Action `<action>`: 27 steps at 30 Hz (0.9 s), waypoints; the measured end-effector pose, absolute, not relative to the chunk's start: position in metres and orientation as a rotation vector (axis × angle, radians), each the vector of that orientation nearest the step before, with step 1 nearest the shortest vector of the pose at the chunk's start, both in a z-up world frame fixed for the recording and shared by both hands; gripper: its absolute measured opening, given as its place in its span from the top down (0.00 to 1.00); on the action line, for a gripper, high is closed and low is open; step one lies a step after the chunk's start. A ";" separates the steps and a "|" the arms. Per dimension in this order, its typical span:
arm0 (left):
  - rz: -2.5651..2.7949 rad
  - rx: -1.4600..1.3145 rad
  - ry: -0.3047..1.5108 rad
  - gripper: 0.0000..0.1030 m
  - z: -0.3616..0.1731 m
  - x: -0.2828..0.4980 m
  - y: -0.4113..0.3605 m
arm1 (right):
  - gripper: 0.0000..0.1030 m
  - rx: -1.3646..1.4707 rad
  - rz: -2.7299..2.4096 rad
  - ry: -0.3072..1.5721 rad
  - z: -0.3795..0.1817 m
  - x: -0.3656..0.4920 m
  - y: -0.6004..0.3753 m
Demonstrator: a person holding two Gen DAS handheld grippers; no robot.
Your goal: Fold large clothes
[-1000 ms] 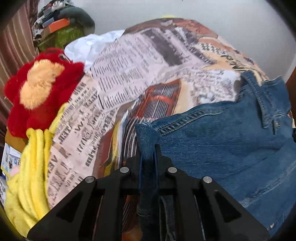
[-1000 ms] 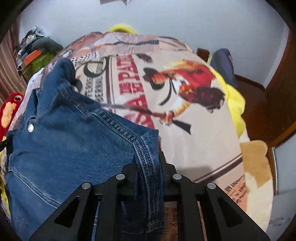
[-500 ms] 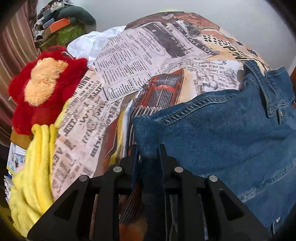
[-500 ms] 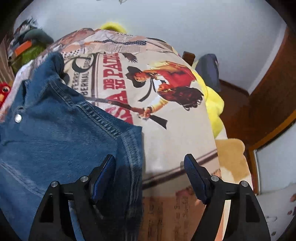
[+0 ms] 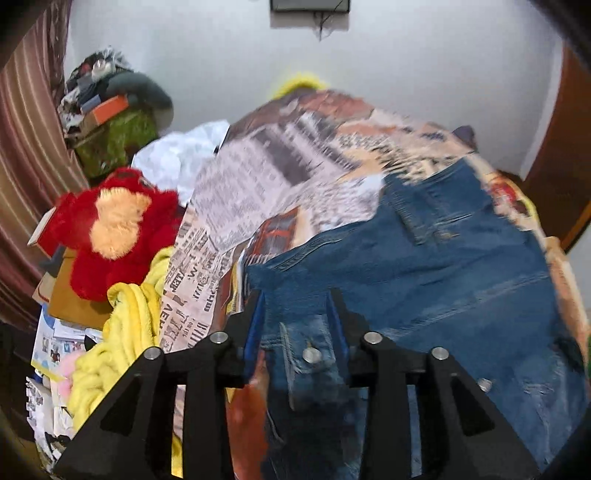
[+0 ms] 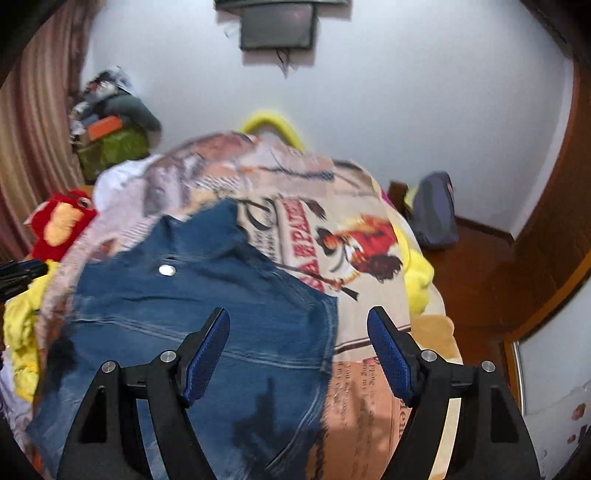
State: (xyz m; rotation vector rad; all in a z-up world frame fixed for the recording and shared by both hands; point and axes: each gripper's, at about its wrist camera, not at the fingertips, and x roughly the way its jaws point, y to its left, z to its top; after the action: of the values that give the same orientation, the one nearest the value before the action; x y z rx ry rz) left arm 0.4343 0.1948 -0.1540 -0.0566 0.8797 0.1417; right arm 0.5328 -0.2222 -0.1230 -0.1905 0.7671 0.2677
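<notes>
Right wrist view: right tongs (image 6: 298, 354) spread above denim jacket (image 6: 207, 295) on a printed bedspread (image 6: 369, 236). Left tongs (image 5: 297, 321) are opening, denim between them.

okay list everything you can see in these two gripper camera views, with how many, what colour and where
denim jacket: one, blue, spread on the bed
bed cover: one, newspaper and cowboy print, under the jacket
plush toy: one, red with a tan patch, left of the bed
blanket: one, yellow, bunched at the bed's left edge
white cloth: one, at the bed's far left
clutter pile: one, mixed colours, far left corner
backpack: one, grey-blue, on the floor right of the bed
wall screen: one, dark, high on the white wall
left hand-held gripper: one, black, jaws opening, denim between them
right hand-held gripper: one, black with blue pads, open, above the jacket's edge
</notes>
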 end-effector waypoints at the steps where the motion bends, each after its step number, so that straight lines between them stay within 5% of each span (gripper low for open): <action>1: 0.133 -0.054 0.864 0.60 -0.147 0.426 0.191 | 0.27 -0.190 0.279 0.755 -0.116 0.523 -0.220; 9: 0.088 -0.030 0.748 0.18 -0.102 0.353 0.166 | 0.09 -0.182 0.341 0.719 -0.082 0.443 -0.214; 14: 0.097 -0.046 0.733 0.05 -0.096 0.312 0.160 | 0.04 -0.210 0.346 0.710 -0.086 0.402 -0.216; 27: 0.116 -0.287 0.924 0.04 -0.177 0.235 0.189 | 0.04 -0.069 0.346 0.900 -0.154 0.345 -0.262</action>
State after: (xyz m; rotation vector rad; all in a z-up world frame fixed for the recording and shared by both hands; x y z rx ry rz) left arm 0.2348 0.1886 -0.1770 -0.2873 0.9245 0.1159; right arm 0.3445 -0.2618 -0.1535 -0.0690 0.8996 0.3459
